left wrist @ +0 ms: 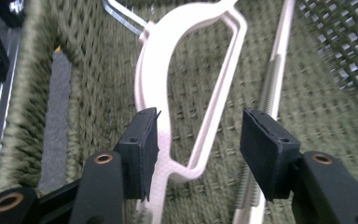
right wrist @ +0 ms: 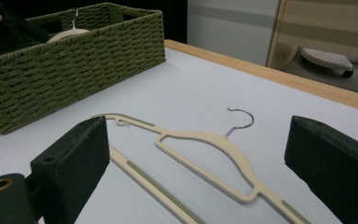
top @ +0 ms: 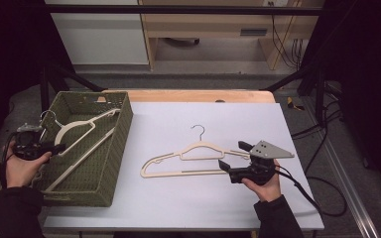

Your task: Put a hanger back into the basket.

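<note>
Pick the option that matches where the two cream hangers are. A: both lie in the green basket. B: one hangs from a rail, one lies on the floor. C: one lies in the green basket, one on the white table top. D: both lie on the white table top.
C: one hanger lies inside the green woven basket by the left gripper, and the other hanger lies flat on the white table top.

On my counter (top: 178, 208) the woven basket (top: 121, 129) sat at the left with one hanger (top: 82, 130) lying inside it. A second hanger (top: 193, 157) lay flat on the counter to the basket's right, its hook toward the far edge.
</note>
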The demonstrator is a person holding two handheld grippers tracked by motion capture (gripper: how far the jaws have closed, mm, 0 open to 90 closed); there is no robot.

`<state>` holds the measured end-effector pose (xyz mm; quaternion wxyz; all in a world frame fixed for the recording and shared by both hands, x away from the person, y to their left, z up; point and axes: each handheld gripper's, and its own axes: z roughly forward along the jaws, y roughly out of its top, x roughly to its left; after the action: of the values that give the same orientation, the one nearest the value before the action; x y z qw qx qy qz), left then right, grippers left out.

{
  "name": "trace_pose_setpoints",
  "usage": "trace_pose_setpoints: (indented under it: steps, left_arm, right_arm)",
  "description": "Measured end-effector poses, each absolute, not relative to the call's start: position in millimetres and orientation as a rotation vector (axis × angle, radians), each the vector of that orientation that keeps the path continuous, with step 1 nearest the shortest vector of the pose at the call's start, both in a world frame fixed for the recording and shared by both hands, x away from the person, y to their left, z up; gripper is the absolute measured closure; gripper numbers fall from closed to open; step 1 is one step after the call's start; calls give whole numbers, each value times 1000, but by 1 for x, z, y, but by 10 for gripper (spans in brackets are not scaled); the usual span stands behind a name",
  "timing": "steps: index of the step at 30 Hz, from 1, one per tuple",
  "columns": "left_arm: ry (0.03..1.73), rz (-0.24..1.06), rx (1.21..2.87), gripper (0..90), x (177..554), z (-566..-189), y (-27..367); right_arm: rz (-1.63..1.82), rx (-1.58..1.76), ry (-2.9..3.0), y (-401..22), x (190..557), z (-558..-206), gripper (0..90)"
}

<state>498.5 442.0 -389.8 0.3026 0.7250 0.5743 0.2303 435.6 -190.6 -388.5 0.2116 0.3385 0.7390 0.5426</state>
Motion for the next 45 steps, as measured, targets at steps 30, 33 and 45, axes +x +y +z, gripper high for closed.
trace_pose_setpoints:
  steps: [30,33,45]
  left_arm:
    - [890,557,1786,114,451,-327,277]
    - [850,530,1798,111,450,-330,259]
    - [781,451,1906,115,461,-358,192]
  right_arm:
    - [1551,971,1991,-209,433,-381,61]
    - [1553,978,1988,-211,434,-382,59]
    - [1551,992,1985,-215,435,-383,54]
